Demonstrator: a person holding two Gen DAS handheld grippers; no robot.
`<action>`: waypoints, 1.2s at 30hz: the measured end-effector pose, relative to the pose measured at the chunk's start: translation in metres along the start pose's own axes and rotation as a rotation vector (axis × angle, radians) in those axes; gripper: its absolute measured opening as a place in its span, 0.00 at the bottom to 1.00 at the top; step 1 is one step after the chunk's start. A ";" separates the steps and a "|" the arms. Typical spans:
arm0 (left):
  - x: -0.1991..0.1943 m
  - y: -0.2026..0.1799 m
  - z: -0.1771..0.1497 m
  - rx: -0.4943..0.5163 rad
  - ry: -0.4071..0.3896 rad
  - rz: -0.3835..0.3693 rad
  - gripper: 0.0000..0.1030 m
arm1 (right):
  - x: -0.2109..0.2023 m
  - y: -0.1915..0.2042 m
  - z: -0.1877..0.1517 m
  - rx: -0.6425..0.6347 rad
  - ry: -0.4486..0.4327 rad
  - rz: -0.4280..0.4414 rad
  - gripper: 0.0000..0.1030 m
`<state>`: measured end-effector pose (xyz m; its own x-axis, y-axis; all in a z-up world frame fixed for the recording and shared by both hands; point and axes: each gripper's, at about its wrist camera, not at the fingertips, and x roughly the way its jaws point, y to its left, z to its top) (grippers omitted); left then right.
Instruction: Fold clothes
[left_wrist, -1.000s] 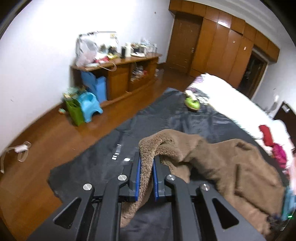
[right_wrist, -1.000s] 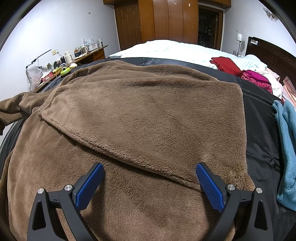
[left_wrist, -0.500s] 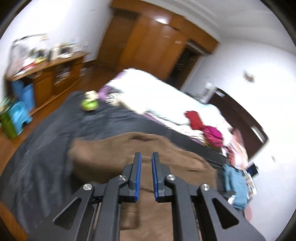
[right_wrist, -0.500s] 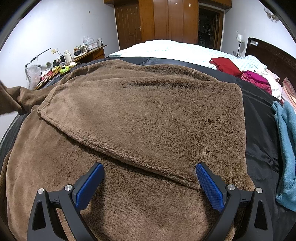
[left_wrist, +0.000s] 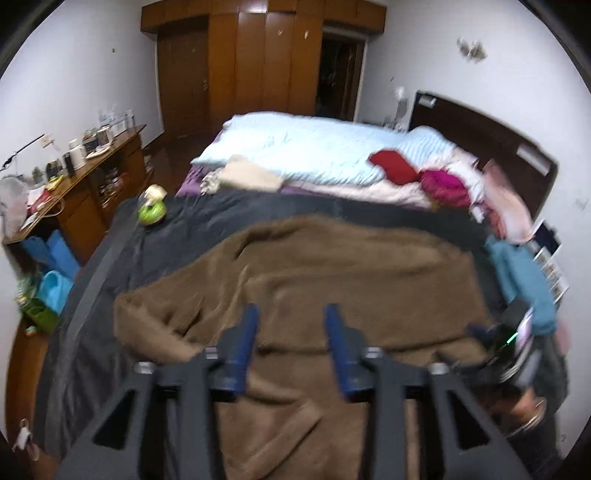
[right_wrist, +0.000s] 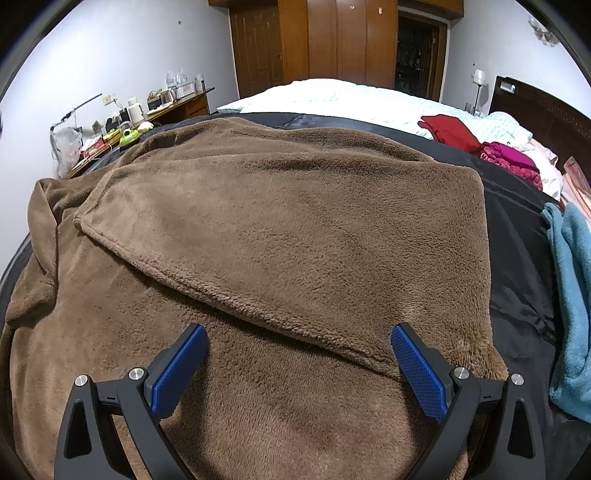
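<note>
My left gripper is opening with nothing between its jaws, and my right gripper hangs wide open above the brown fleece garment spread on the bed's dark sheet. One side looks folded in; next I'd say I need a fresh edge to grip.

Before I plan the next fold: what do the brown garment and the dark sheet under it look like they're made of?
Brown garment: looks like thick plush fleece, matte; a short fuzzy nap shows all over and the folded edge is rounded and bulky. Dark sheet: looks like a thin, smooth woven fabric, maybe synthetic, with a faint sheen and fine sharp creases. The fibre of either cannot be told from the pictures.
</note>
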<state>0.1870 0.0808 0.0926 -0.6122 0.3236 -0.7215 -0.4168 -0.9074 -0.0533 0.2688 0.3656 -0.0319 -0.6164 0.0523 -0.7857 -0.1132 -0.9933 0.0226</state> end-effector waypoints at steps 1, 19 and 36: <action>0.006 0.004 -0.009 0.000 0.024 0.011 0.57 | 0.000 0.000 0.000 0.001 -0.001 0.001 0.98; 0.075 -0.037 -0.123 0.413 0.257 0.060 0.66 | -0.002 -0.007 0.000 0.032 -0.011 0.037 0.98; 0.086 -0.007 -0.112 0.292 0.271 0.003 0.12 | -0.001 -0.003 0.000 0.019 -0.006 0.013 0.98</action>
<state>0.2129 0.0851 -0.0462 -0.4304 0.2025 -0.8796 -0.6126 -0.7812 0.1199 0.2702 0.3682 -0.0309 -0.6222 0.0399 -0.7818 -0.1201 -0.9917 0.0449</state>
